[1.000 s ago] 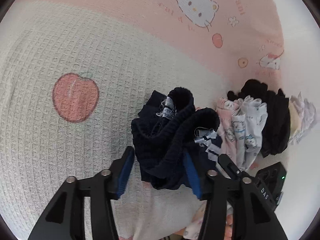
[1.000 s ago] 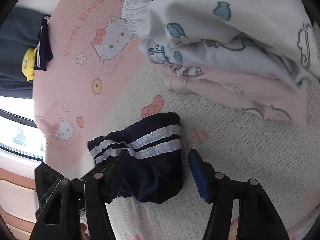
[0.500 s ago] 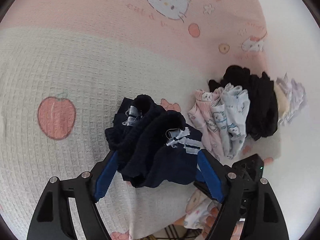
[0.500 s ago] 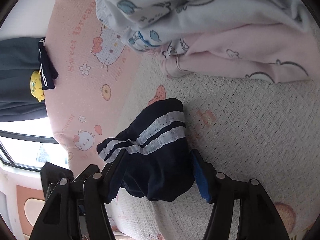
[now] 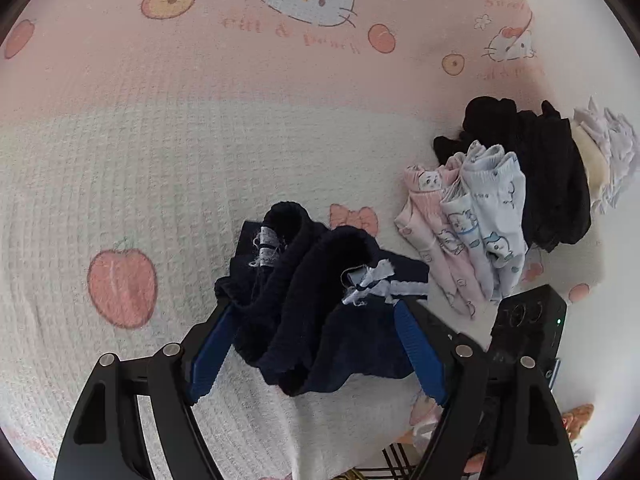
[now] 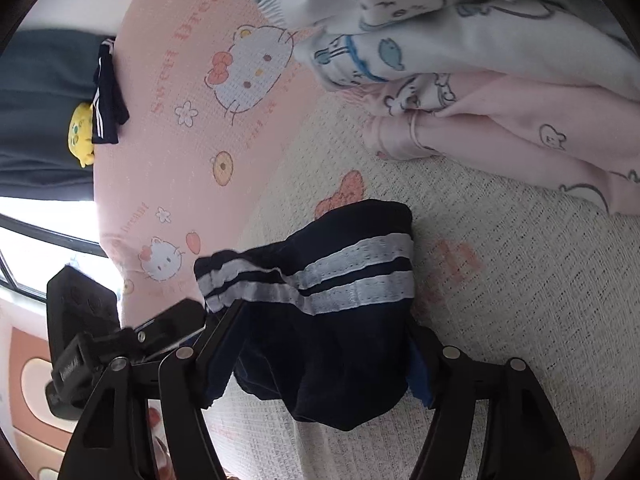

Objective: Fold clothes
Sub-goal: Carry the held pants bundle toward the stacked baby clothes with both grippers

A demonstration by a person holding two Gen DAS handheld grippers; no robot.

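A navy garment [image 5: 320, 304] with two white stripes lies bunched on the Hello Kitty blanket [image 5: 160, 152]. My left gripper [image 5: 316, 356] is open, its blue pads on either side of the bundle. In the right wrist view the same navy garment [image 6: 332, 320] fills the space between the fingers of my right gripper [image 6: 320, 364], which is open and straddles it. The left gripper's body [image 6: 84, 344] shows at the left of that view.
A row of folded clothes lies to the right: pink [image 5: 428, 232], light blue printed [image 5: 488, 216], black [image 5: 552, 176] and cream-white [image 5: 604, 160]. In the right wrist view the pink [image 6: 500, 120] and white printed pieces [image 6: 460, 12] lie just beyond the navy garment. A window [image 6: 36, 248] is at left.
The left gripper has opened wider and drawn back from the navy bundle. The right gripper has moved in, so the bundle now fills the gap between its fingers.
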